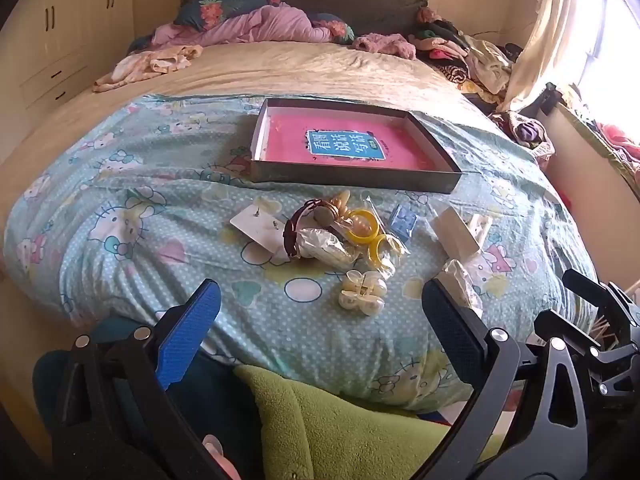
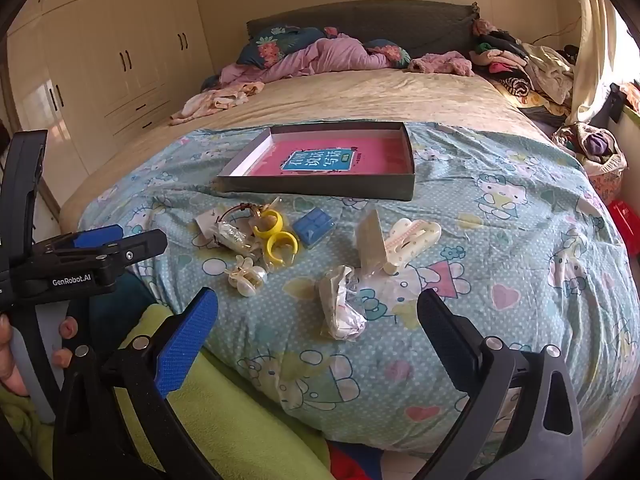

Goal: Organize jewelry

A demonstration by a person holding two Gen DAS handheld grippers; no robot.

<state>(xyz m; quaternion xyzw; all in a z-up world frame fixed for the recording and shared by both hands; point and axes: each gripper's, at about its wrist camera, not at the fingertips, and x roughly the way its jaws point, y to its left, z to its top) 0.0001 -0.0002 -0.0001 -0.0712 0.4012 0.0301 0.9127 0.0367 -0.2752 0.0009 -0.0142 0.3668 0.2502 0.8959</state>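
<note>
1. Left gripper point(image 1: 320, 312) released, jaws spread wide, nothing between them; it hangs over the near edge of the blue cartoon quilt point(image 1: 160, 208).
2. Right gripper point(image 2: 316, 312) also released, jaws wide apart, holding nothing; same near edge, just to the right of the left one.
3. Jewelry pile sits ahead of both tools, on the quilt, not touched by either.
4. Nearest the left gripper, just ahead between its fingers: pearl hair clip point(image 1: 363, 293).
5. Further ahead of it: two yellow rings point(image 1: 363, 229), touching each other, against a dark-strap watch point(image 1: 298, 228) and a clear plastic bag point(image 1: 328, 246).
6. White earring card point(image 1: 260, 226) ahead-left of the left gripper, beside the watch.
7. Small blue box point(image 2: 313, 225) ahead of the right gripper, just right of the yellow rings.
8. Crumpled plastic bag point(image 2: 341, 308) closest to the right gripper, between its fingers, a little ahead.
9. White box point(image 2: 371, 240) tilted upright and a cream hair clip point(image 2: 412, 236) touching it, ahead of the right gripper.
10. Shallow grey tray point(image 1: 348, 182) with a pink book point(image 1: 344, 146) inside, far ahead of both tools, beyond the pile.
</note>
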